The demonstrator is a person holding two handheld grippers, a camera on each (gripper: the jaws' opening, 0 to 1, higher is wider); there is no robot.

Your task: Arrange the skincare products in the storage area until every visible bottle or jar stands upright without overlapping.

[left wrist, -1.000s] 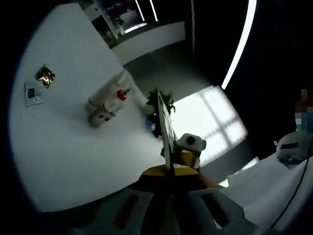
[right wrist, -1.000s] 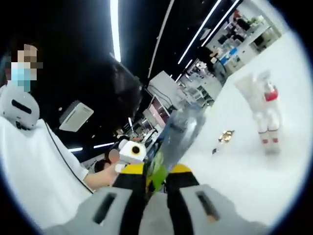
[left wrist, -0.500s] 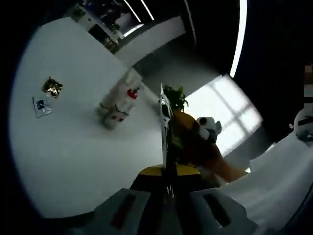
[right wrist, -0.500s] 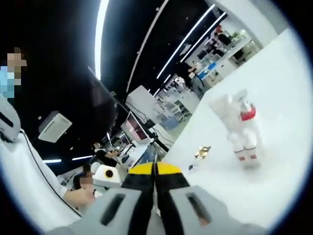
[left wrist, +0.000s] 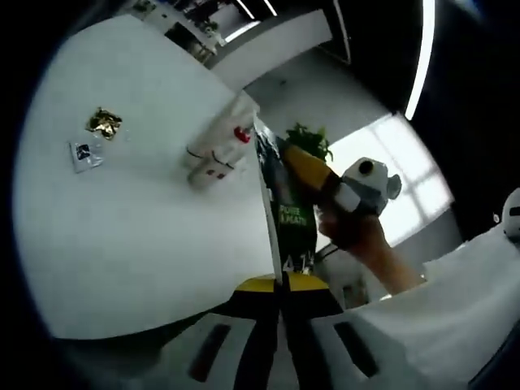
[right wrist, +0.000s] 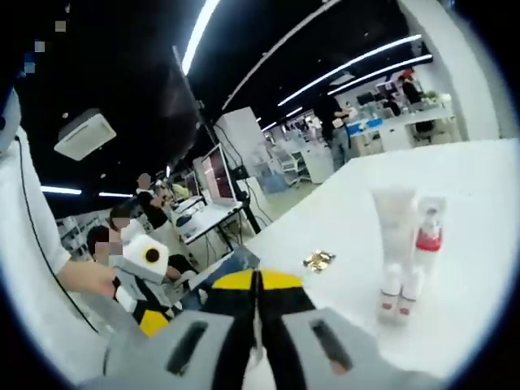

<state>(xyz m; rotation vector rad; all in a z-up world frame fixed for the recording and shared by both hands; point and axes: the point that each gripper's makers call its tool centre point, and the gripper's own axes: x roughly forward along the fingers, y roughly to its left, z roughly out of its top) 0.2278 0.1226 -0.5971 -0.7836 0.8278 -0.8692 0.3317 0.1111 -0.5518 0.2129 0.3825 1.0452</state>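
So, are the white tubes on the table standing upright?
Upright: in the right gripper view the white tubes stand cap-down on the white table, close together.

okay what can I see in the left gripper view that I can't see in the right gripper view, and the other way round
Left gripper view alone: a flat dark green packet with white lettering, clamped between the left tongs, and a small white sachet beside the gold wrapper.

Right gripper view alone: the right tongs shut with nothing visible between them, and, beyond the table, desks, monitors and people.

Both: the white table, the white tubes with the red-capped bottle standing close together, the gold wrapper, and each view catches the other gripper.
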